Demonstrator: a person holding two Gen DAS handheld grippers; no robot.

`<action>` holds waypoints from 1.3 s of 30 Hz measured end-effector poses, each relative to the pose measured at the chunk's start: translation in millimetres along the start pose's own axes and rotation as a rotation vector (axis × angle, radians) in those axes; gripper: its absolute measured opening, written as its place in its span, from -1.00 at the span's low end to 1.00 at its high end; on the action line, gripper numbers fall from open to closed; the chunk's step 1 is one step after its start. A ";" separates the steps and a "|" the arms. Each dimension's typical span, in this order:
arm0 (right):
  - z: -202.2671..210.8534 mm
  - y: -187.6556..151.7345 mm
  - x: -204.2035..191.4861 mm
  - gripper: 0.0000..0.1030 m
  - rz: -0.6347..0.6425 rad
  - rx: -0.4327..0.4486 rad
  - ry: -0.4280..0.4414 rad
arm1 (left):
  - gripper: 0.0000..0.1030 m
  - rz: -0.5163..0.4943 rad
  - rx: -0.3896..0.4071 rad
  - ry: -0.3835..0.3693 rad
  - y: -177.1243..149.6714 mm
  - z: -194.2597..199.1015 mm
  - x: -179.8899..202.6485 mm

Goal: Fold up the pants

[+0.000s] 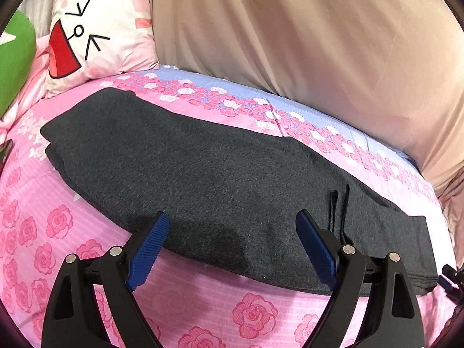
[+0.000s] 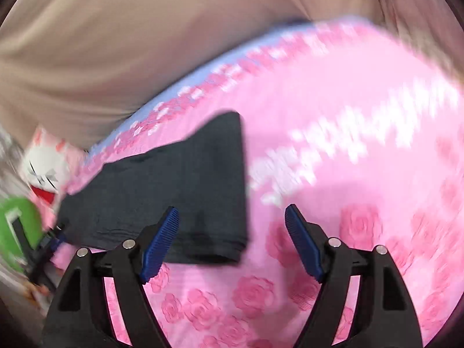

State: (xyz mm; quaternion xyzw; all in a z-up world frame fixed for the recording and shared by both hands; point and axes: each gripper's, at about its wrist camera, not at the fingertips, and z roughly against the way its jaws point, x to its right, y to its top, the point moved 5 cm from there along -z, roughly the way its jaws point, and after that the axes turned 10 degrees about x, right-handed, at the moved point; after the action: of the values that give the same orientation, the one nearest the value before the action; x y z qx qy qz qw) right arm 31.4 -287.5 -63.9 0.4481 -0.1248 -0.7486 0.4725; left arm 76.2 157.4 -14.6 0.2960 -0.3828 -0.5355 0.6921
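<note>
The dark grey knit pants (image 1: pixel 185 168) lie lengthwise left to right across the pink rose-print bedspread (image 1: pixel 58 220). My left gripper (image 1: pixel 232 246) gapes empty over their near edge; my right gripper (image 2: pixel 232 240), also spread and empty, sits beside the right end.

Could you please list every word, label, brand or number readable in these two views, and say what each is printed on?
There is no readable text in either view.
The pillow carries only a drawn cartoon face, no letters.
The green object shows a white patch, cut off at the frame edge and unreadable.
The dark pants and the rose-patterned sheet show no label.
</note>
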 end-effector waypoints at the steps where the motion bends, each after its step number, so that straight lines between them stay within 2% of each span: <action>1: -2.6 -2.7 -0.1 0.45 -0.010 -0.005 0.016 | 0.68 -0.004 0.002 0.002 -0.1 0.2 0.4; 2: -3.5 -2.0 -2.0 0.46 0.003 0.002 0.015 | 0.68 -0.005 0.003 0.005 -0.1 0.4 0.4; 5: -16.8 -3.2 -11.6 0.46 -0.039 -0.036 0.101 | 0.68 0.001 0.008 0.007 0.9 1.3 -1.6; 7: -26.3 -5.5 -20.0 -0.03 -0.023 -0.063 0.114 | 0.68 0.008 0.010 0.009 1.2 1.9 -3.2; 8: -32.9 -6.9 -20.5 -0.58 -0.040 -0.084 0.119 | 0.68 0.010 0.010 0.012 1.3 1.9 -3.8; 9: -36.9 -8.2 -22.4 -0.68 -0.047 -0.093 0.123 | 0.68 0.012 0.010 0.013 1.4 1.7 -4.1; 13: -9.7 11.1 -38.5 -0.74 0.085 0.054 0.066 | 0.68 0.016 0.012 0.027 2.9 3.9 -4.5; 17: 14.7 35.0 -24.6 -0.82 0.157 0.131 -0.002 | 0.68 0.033 -0.003 0.008 3.1 12.8 -1.8; 19: 18.6 40.3 -7.5 -0.83 0.145 0.128 -0.013 | 0.68 0.032 0.008 0.001 4.1 21.3 2.1; 22: 32.8 44.9 21.3 -0.83 0.149 0.153 -0.089 | 0.68 0.019 0.012 -0.019 5.1 30.1 10.7; 27: 60.2 44.6 75.5 -0.82 0.068 0.195 -0.173 | 0.68 -0.011 0.000 -0.035 -1.8 27.2 23.9; 29: 56.7 40.5 83.5 -0.75 0.072 0.166 -0.195 | 0.68 -0.017 -0.022 -0.039 -9.6 18.7 29.3; 30: 57.9 39.3 81.4 -0.68 0.096 0.166 -0.254 | 0.68 -0.022 -0.029 -0.032 -12.9 14.7 31.1; 32: 69.8 40.3 54.9 -0.63 0.217 0.243 -0.332 | 0.68 -0.049 -0.027 -0.020 -14.3 12.3 34.9; 33: 72.5 38.5 38.0 -0.37 0.255 0.255 -0.294 | 0.68 -0.051 -0.014 -0.027 -13.7 13.7 35.7; 34: 70.6 33.0 10.8 -0.13 0.286 0.245 -0.199 | 0.68 -0.049 -0.009 -0.028 -14.2 14.1 35.3; 35: 63.1 25.4 -12.4 0.23 0.313 0.212 -0.117 | 0.68 -0.045 -0.011 -0.031 -14.8 13.7 34.9; 39: 10.2 -18.8 -89.6 0.20 0.416 0.008 0.098 | 0.68 -0.027 -0.002 -0.032 -14.7 15.0 31.5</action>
State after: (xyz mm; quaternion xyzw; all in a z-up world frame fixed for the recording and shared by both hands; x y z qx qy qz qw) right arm 25.8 -206.7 -20.0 0.4502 -0.1945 -0.6118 0.6206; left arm 60.1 123.3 -12.0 0.2919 -0.3890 -0.5500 0.6789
